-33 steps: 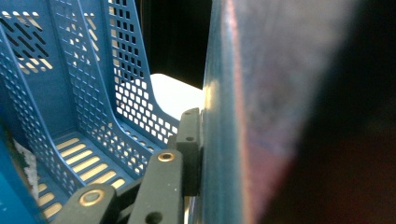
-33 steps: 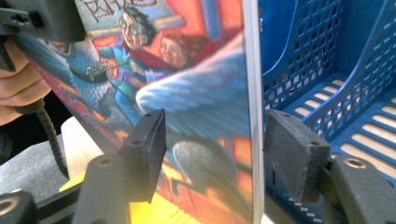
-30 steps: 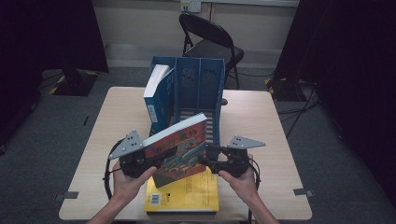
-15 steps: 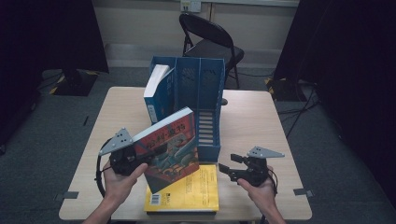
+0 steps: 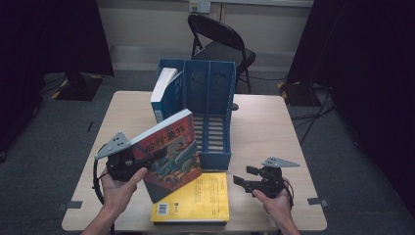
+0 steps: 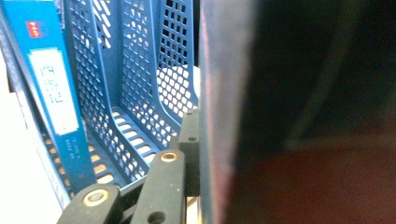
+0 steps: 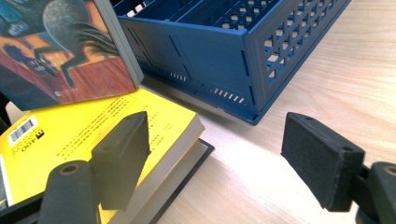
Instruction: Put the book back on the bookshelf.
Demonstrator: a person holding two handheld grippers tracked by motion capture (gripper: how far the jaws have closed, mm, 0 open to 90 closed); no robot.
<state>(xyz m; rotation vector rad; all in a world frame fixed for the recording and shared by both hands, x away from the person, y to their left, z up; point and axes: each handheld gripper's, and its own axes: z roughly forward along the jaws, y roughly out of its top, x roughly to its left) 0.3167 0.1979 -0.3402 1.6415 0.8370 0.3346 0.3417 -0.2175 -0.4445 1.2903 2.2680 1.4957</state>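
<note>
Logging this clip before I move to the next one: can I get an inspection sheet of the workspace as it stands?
Surface: light wooden table, bare at right.
Job's things: illustrated book held tilted up above the yellow book, which lies flat at the near edge on a darker book; blue file rack behind, a blue book standing in its left slot.
Clutter: nothing seen.
Grippers: left gripper shut on the illustrated book; right gripper open, its jaws have just been opening, nothing between them.
Cables: one loops from the left gripper; more on the floor at right.
Surroundings: folding chair, dark curtains.
</note>
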